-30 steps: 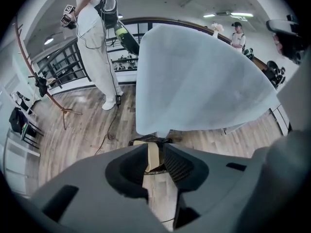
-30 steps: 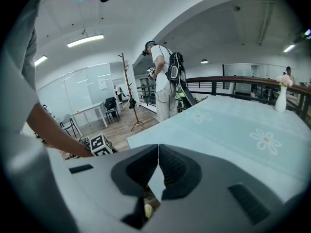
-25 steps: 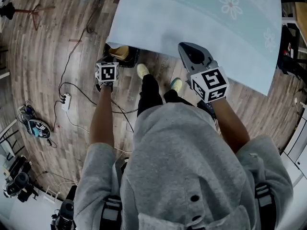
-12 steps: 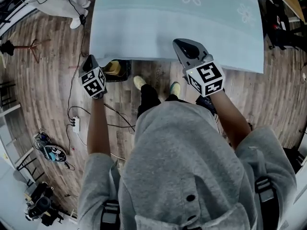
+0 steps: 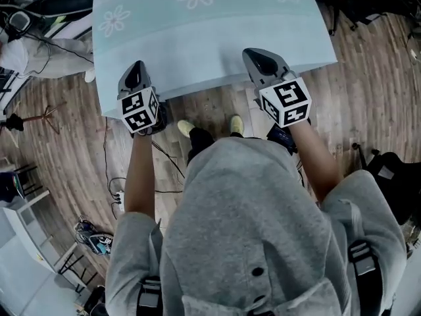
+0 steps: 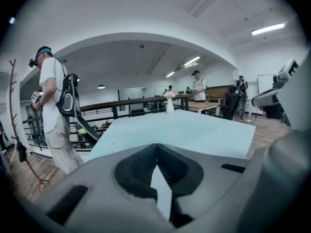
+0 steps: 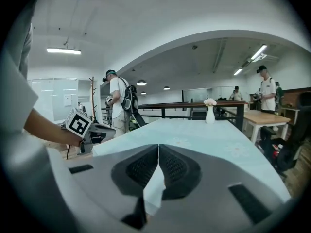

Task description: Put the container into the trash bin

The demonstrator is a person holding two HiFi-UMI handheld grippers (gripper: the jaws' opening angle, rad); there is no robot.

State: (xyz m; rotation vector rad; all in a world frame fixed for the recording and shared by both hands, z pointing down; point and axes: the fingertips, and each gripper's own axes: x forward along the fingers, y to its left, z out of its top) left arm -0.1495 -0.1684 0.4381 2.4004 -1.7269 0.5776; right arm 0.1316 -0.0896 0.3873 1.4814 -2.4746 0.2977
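Left tongs (image 5: pixel 136 71) and right tongs (image 5: pixel 258 59) both pinched together, empty, over the near edge of the tabletop (image 5: pixel 210 38). Container and trash bin in no view. Risk: tongs clip the tabletop edge; can't confirm container is binned.

the floor (image 5: pixel 368 97) is of dark wooden planks; a pale blue cloth with flower prints covers the tabletop (image 5: pixel 210 25); a white vase (image 7: pixel 210 115) stands at its far end; behind it runs a dark railing (image 7: pixel 194 105); strip lights (image 7: pixel 64 50) hang under the white arched ceiling (image 7: pixel 194 38).
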